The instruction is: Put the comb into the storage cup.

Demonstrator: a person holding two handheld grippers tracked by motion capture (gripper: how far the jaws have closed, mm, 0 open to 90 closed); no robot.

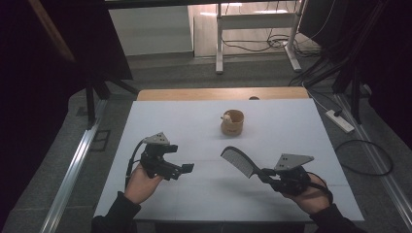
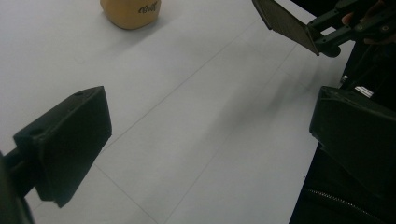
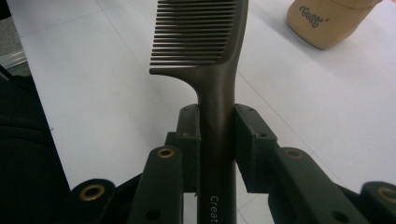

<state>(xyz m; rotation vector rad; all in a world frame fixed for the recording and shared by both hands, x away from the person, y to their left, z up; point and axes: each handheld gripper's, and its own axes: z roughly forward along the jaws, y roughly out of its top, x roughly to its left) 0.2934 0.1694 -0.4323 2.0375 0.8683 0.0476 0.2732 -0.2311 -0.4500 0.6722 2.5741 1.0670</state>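
High view over the table: a dark comb (image 1: pixel 238 161) is held off the white surface in the right claw (image 1: pixel 266 174), toothed end slanting up and toward the middle of the table. Right gripper view, looking along the jaws, shows them clamped on either side of the comb's handle (image 3: pixel 215 140), the teeth fanning out beyond and part of a printed word visible low on the handle. The pick-up looks finished; the comb hangs clear of the table (image 1: pixel 291 126). What seems left is the delivery, most likely to the small tan cup (image 1: pixel 232 122) standing well apart, farther back near the table's middle, with a small pale object showing at its rim that cannot be made out. That destination is a judgement, not a certainty.

The left claw (image 1: pixel 184 169) sits over the near left part of the table, its jaws wide apart with nothing between them, as the left gripper view confirms: bare white surface lies between the two black pads (image 2: pixel 70 140).

By count: one comb, one cup, two claws, one in each of the person's hands. Beyond the table, a power strip (image 1: pixel 340 121) and loose cables lie on the floor.
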